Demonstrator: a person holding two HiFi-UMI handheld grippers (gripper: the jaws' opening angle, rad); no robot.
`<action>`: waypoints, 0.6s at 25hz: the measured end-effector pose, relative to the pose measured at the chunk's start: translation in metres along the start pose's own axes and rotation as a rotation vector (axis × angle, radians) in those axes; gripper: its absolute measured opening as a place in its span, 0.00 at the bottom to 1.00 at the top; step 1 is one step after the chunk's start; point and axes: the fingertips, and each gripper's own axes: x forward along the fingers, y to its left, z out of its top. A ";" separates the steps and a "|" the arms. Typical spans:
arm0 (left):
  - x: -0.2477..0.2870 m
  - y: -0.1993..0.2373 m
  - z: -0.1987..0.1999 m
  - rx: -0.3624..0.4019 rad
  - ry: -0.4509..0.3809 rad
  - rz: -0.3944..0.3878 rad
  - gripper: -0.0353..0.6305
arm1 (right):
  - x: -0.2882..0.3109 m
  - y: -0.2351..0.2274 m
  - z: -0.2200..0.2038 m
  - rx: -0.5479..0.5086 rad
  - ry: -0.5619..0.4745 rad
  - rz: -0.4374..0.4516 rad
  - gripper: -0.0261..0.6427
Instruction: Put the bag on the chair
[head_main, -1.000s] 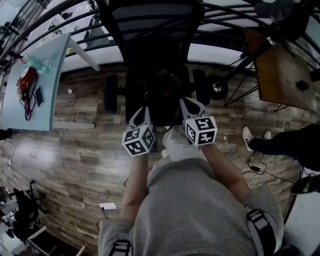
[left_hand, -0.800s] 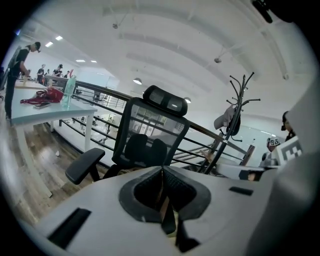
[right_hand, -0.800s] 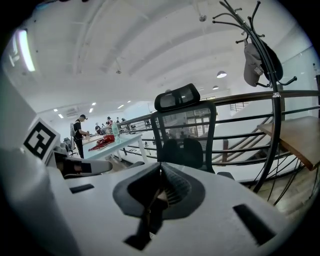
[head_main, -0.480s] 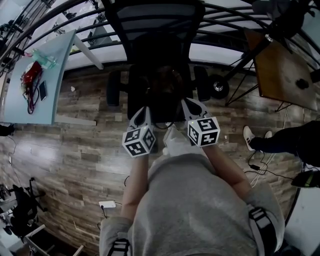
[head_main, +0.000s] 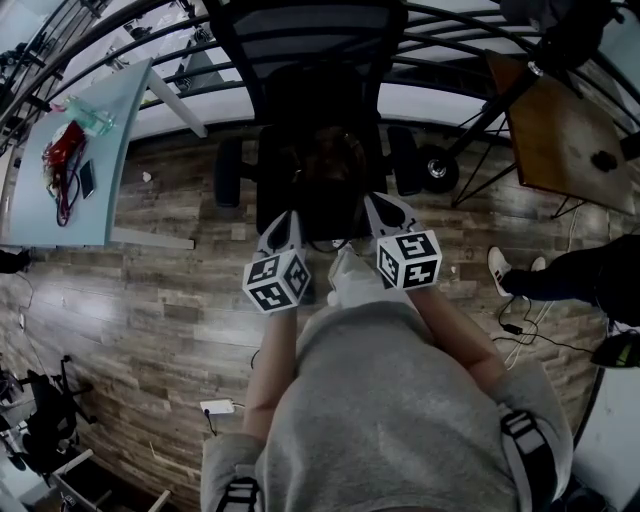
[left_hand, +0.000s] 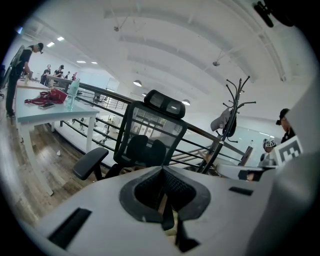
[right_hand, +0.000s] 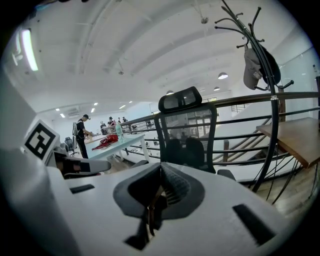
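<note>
Both tools are closed. Left tool (left_hand: 163, 175) has its jaws together on a thin tan strip, and right tool (right_hand: 160, 172) looks the same. I read each strip as a bag strap (left_hand: 162, 204), though the view is too tight to be sure.

The bag (head_main: 325, 175) is the dark brownish lump at upper centre of the head view. It sits over the seat of the chair (head_main: 300, 45), just beyond the two tool tips. I can't tell whether its weight is on the seat or hanging from the straps. A thin loop shows between the tools at frame centre, which is probably slack strap.

My read on the step: final placement, close to done. Notes for doing it well:
- Keep the two tools at matched height and spacing, because uneven pull will tip the bag toward one armrest.
- Centre the bag on the seat and back toward the backrest. If it sits at the front edge it can slide onto the floor (head_main: 150, 300).
- Lower until both straps go visibly slack before letting go, since opening under tension drops the bag.
- Open both tools together, or the bag swings on whichever strap is left.
- The chair has castors, so come down vertically and don't shove forward, or the chair rolls toward the railing at the top of the frame.
- After release, back straight out toward the bottom of the frame so the jaws don't snag the loop.
</note>
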 end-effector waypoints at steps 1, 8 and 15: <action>0.000 -0.001 0.000 0.001 0.000 -0.002 0.06 | 0.000 0.000 0.000 0.001 0.001 0.001 0.05; -0.002 0.002 0.004 -0.010 -0.008 0.000 0.06 | 0.000 0.002 0.002 0.003 -0.005 0.005 0.05; -0.002 0.003 0.004 -0.013 -0.009 0.004 0.06 | 0.000 0.001 0.003 0.008 -0.007 -0.001 0.05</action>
